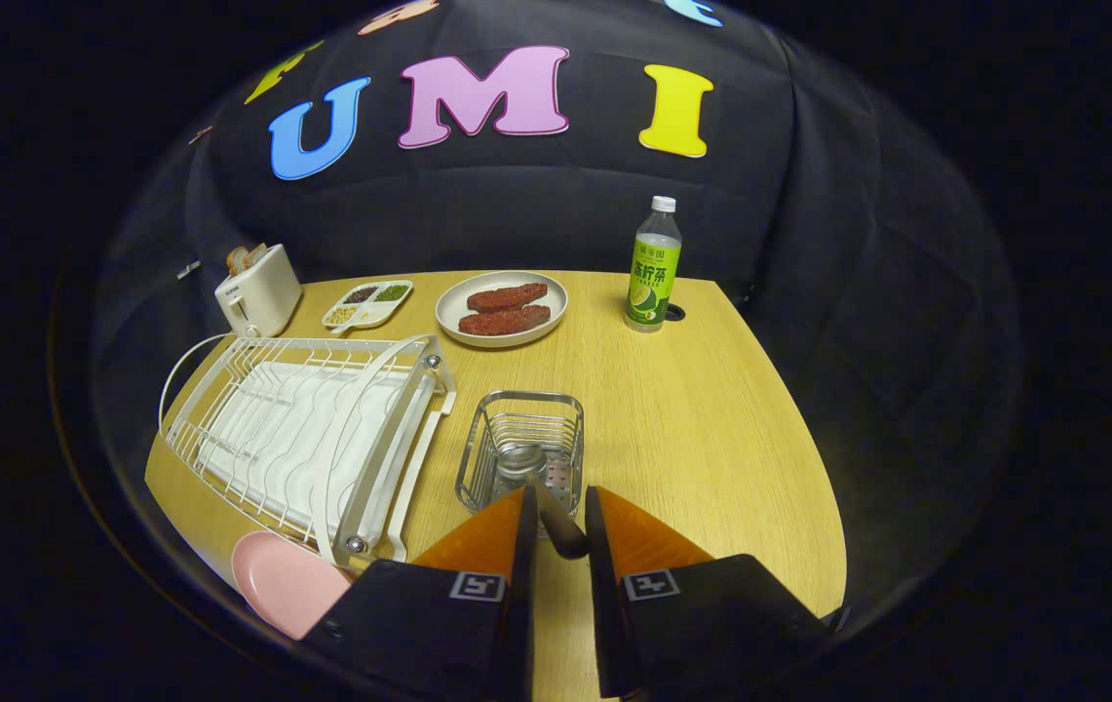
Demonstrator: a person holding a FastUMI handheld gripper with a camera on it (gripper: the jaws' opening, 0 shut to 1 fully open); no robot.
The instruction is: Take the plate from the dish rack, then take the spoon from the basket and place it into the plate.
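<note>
Reaching over the wooden bench point(711, 429), the hand-held gripper point(560, 512) has its fingers drawn close around the dark handle of the spoon point(541, 487), whose bowl lies in the wire basket point(521, 448); firm contact is hard to judge. Bare bench lies right, the white dish rack point(312, 429) left. The pink plate point(278, 580) is partly hidden beside the gripper.

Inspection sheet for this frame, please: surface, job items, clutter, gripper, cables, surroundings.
Surface: wooden table.
Job's things: pink plate on the table beside the white dish rack; spoon with its bowl in the wire basket.
Clutter: toaster, divided snack tray, plate of meat, green drink bottle.
Grippers: gripper jaws close around the spoon handle; contact unclear.
Cables: white cord looping by the rack.
Surroundings: black cloth wall.
</note>
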